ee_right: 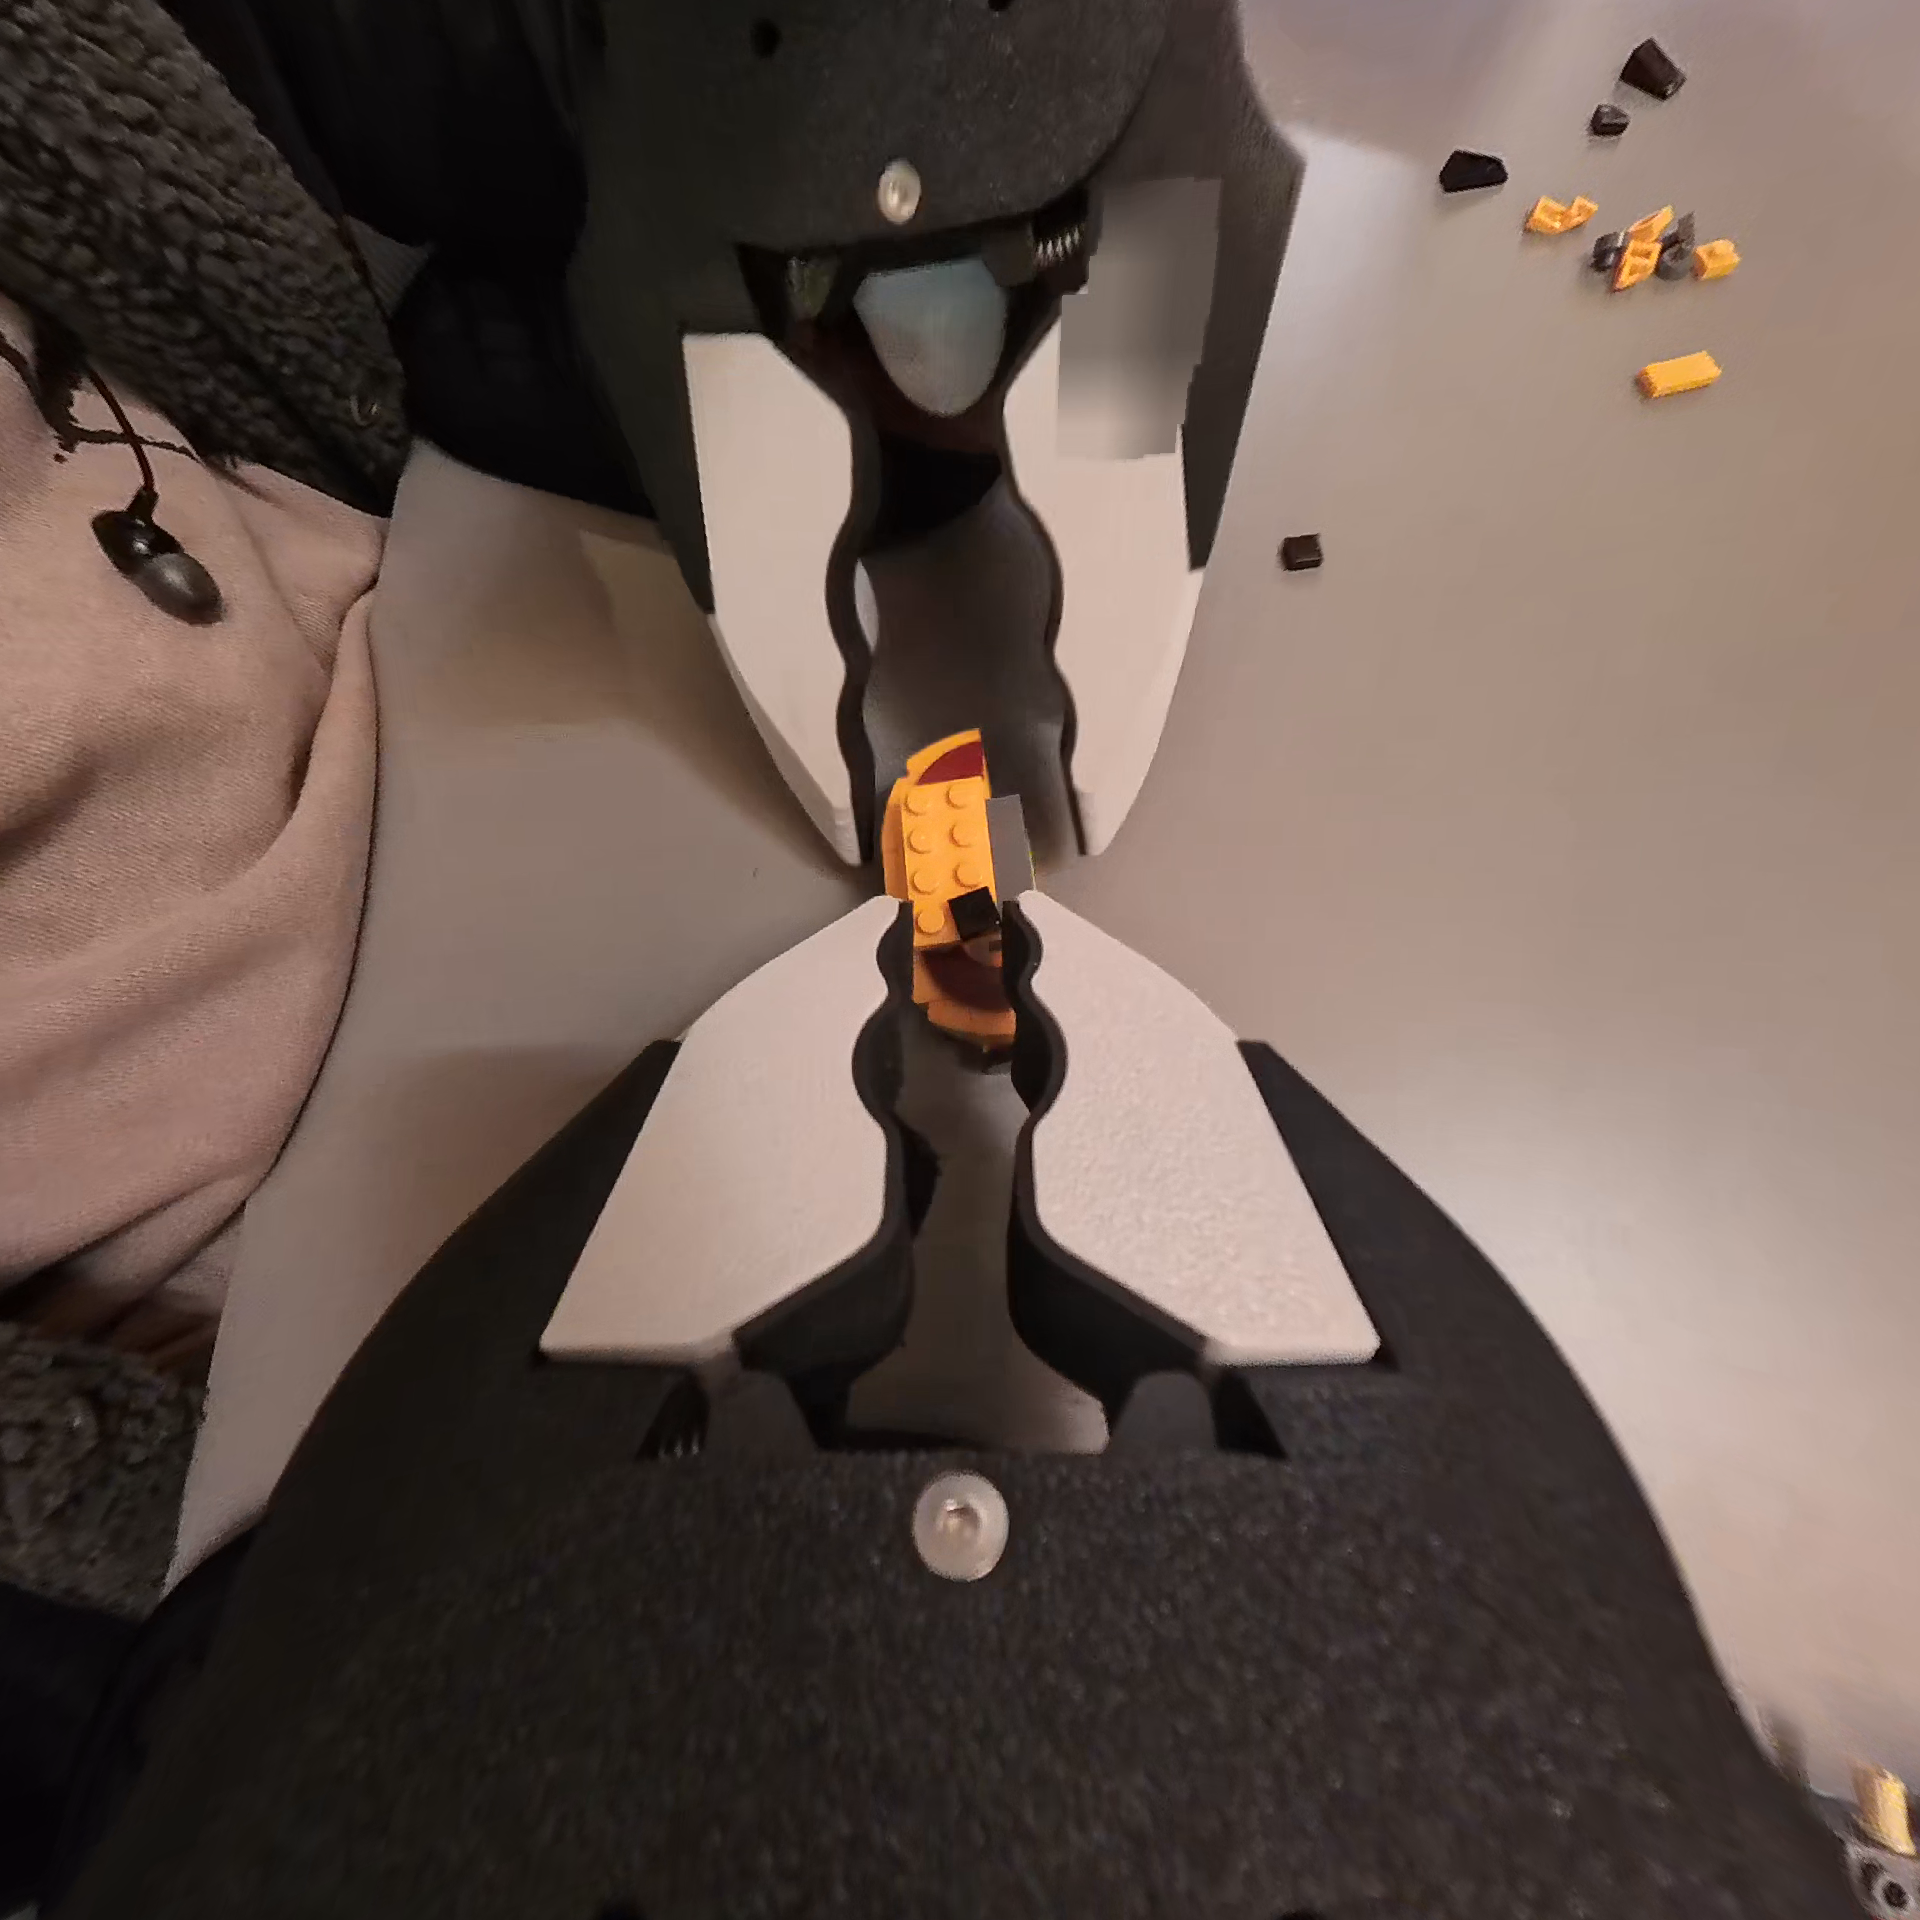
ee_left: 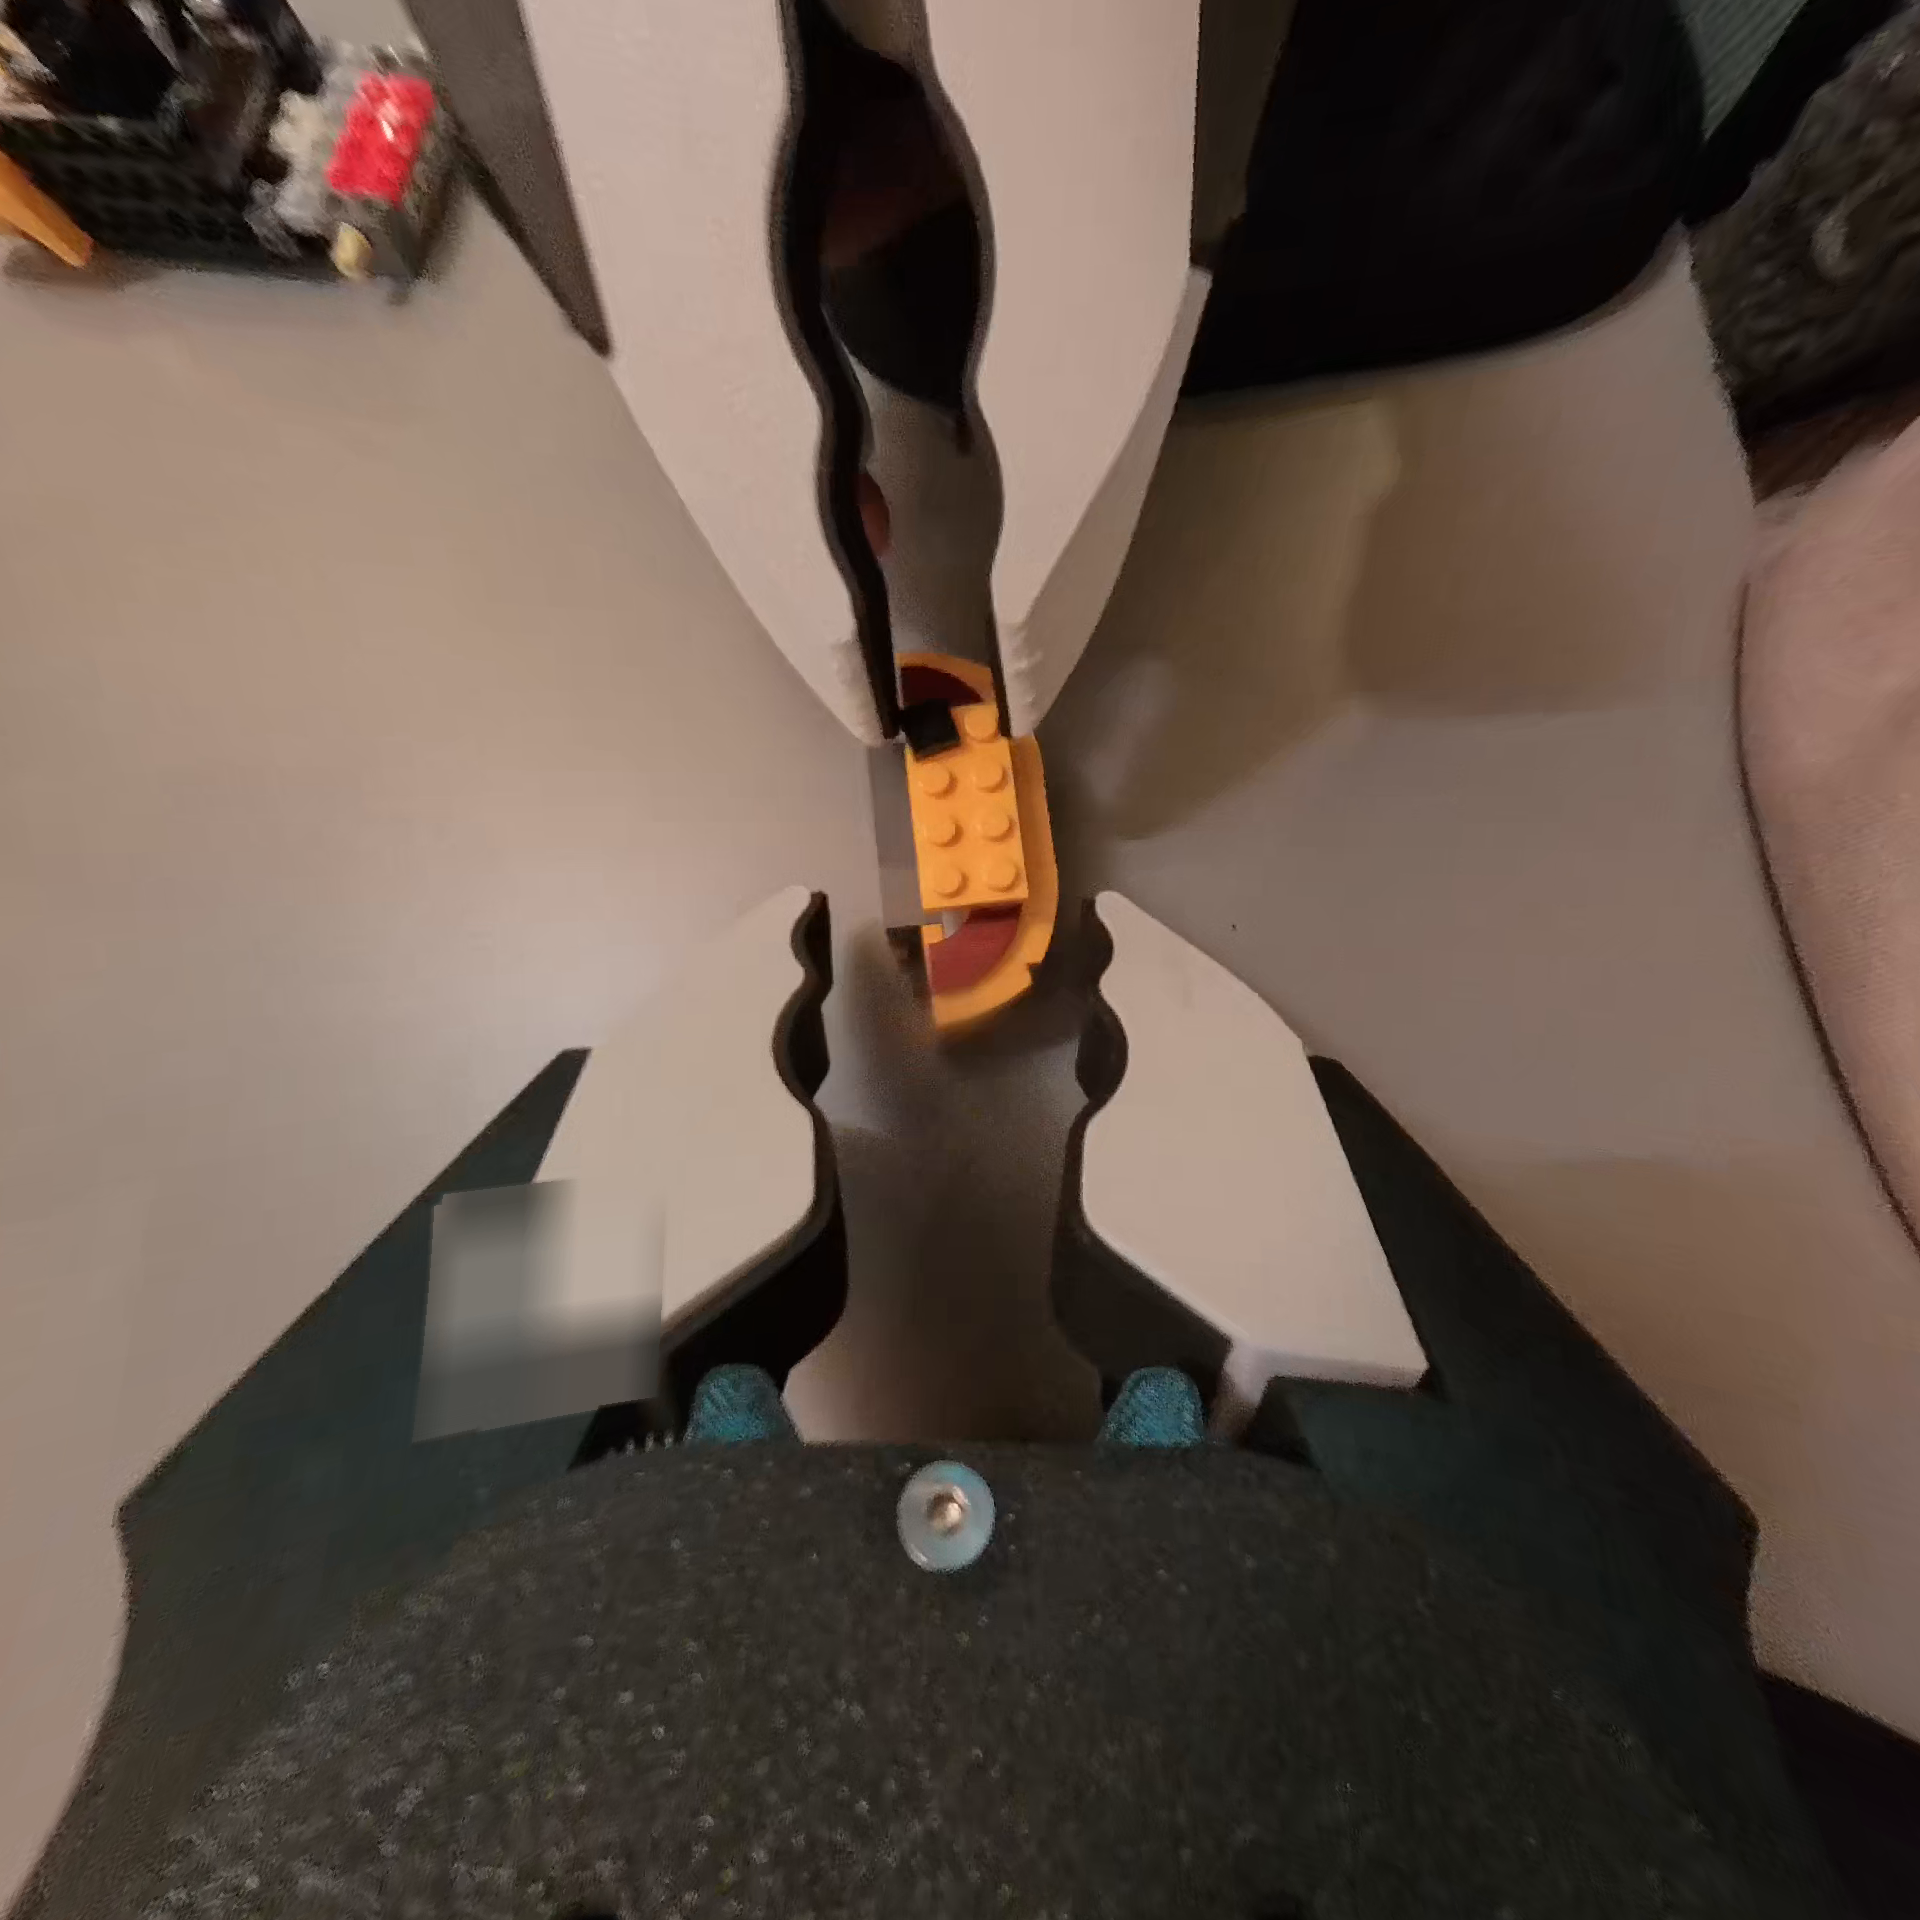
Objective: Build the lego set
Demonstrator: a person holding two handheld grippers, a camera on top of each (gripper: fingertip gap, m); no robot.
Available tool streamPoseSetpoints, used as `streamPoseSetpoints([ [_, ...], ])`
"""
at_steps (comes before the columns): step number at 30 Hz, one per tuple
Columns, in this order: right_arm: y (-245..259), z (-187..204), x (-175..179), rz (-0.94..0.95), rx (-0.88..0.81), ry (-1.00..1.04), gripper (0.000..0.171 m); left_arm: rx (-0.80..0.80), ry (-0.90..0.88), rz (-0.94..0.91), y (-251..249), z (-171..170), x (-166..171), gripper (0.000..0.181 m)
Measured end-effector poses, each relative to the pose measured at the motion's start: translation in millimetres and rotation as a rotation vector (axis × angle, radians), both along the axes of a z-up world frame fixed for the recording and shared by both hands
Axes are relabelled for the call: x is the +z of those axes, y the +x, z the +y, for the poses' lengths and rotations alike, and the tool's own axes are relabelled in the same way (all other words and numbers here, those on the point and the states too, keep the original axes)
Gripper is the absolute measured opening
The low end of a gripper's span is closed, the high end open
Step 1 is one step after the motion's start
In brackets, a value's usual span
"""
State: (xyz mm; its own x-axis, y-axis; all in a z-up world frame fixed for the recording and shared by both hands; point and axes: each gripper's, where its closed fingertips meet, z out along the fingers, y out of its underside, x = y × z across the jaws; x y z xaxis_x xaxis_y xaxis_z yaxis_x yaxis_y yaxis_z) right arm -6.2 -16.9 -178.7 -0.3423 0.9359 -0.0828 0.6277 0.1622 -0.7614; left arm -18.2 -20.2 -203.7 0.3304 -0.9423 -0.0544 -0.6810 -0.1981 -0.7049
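White table (ee_left: 312, 727), right jaws pinching orange lego piece (ee_left: 971, 831), left jaws apart around it.

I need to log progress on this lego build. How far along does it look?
Done: a small orange assembly exists, a studded plate on a curved orange part with dark red inside, plus a black tile at one end. In hand: the right gripper grips that end; the left gripper stands open at the other. Left: loose orange and black pieces still lie on the table.
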Motion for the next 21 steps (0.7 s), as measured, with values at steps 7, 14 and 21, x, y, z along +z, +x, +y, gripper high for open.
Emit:
streamPoseSetpoints([
  [7, -0.8, 1.6, -0.7, -0.012, -0.002, -0.016, 0.016, -0.003, 0.026, -0.097, 7.7, 1.6, 15.2, 0.024],
  [14, -1.9, 3.2, -1.6, -0.009, -0.015, 0.002, 0.016, 0.054, -0.014, -0.098, 8.0, 4.4, 14.9, 0.017],
  [21, -1.7, 4.5, -1.7, 0.019, -0.077, 0.026, 0.016, 0.088, -0.041, -0.109, 8.5, 5.3, 14.5, 0.017],
])
